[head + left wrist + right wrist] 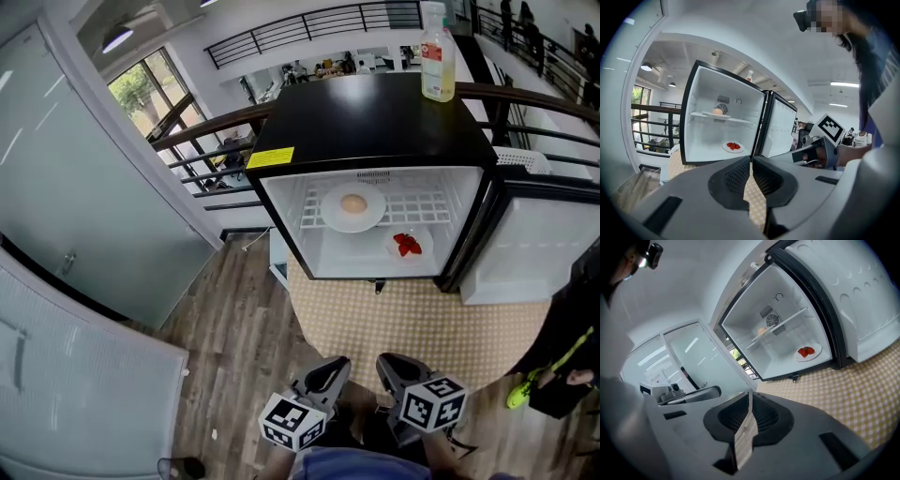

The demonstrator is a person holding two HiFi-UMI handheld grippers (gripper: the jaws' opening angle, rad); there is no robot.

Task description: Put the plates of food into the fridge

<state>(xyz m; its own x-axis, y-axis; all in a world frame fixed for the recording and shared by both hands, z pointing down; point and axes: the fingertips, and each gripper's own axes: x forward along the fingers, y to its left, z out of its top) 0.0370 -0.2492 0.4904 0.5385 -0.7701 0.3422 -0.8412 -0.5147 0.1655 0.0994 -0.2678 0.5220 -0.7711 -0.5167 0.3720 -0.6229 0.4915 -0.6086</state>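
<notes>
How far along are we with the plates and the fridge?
Both plates look stowed: the bun plate on the wire shelf, the plate of red food on the fridge floor. Nothing is in hand; the left claw and right claw are shut and empty. What's left: the fridge door stands open.

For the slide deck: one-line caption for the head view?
Open fridge, bun plate on its wire shelf, red-food plate below; left gripper and right gripper shut, empty, out front.
</notes>
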